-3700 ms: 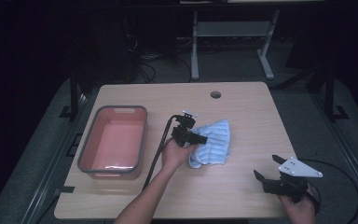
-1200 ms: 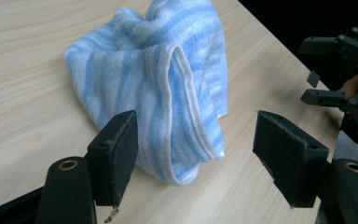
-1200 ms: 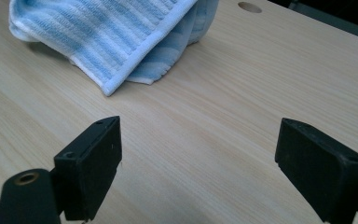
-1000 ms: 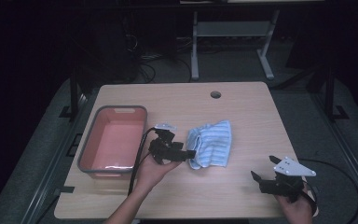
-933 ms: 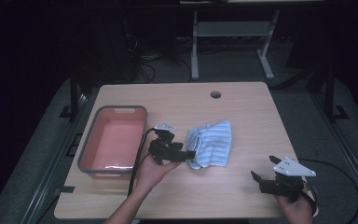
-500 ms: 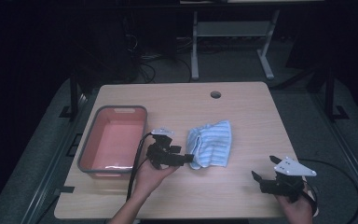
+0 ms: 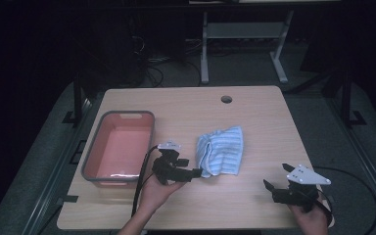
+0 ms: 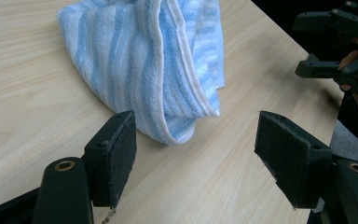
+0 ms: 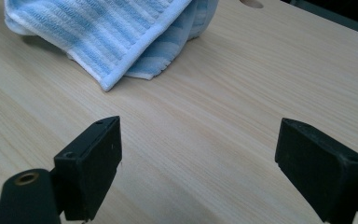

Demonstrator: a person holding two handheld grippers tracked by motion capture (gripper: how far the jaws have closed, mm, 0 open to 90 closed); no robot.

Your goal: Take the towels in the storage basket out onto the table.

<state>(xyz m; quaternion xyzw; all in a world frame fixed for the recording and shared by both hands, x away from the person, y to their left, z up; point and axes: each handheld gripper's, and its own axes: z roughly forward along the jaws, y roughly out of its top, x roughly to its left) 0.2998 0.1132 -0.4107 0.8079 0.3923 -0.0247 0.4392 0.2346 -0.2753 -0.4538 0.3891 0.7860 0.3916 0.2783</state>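
Left gripper (image 7: 192, 172): I read its jaws as wide apart, nothing between the pads. In the left gripper view (image 8: 196, 163) the folded corner of the blue-and-white striped towel (image 8: 154, 60) lies just ahead of the gap, closer to the left pad; I see bare wood between pads and cloth, so no contact. From the high view the jaw tips sit just beside the towel's (image 7: 221, 150) near-left edge; whether they brush it from that angle I cannot tell.

Right gripper (image 7: 270, 187): jaws also wide, holding nothing. The right gripper view (image 9: 198, 163) shows plain tabletop between the pads, with the towel (image 9: 107, 32) well ahead and off to the upper left. In the high view it sits near the table's front right corner, well apart from the towel, grey three-cornered plate on top, cable trailing off to the right.

Towel position: loosely folded in a heap on the wooden table (image 7: 254, 117), roughly centre, a white hem along the folded edges.

Surroundings: grey bin with pink inside (image 7: 120, 147) stands at the table's left, just beside the left hand (image 7: 156, 188); its cable loops along the bin's near right corner. A round hole (image 7: 226, 99) in the tabletop lies beyond the towel. I see nothing between either gripper and the towel. The right gripper also appears at the upper right of the left gripper view (image 8: 340, 46).
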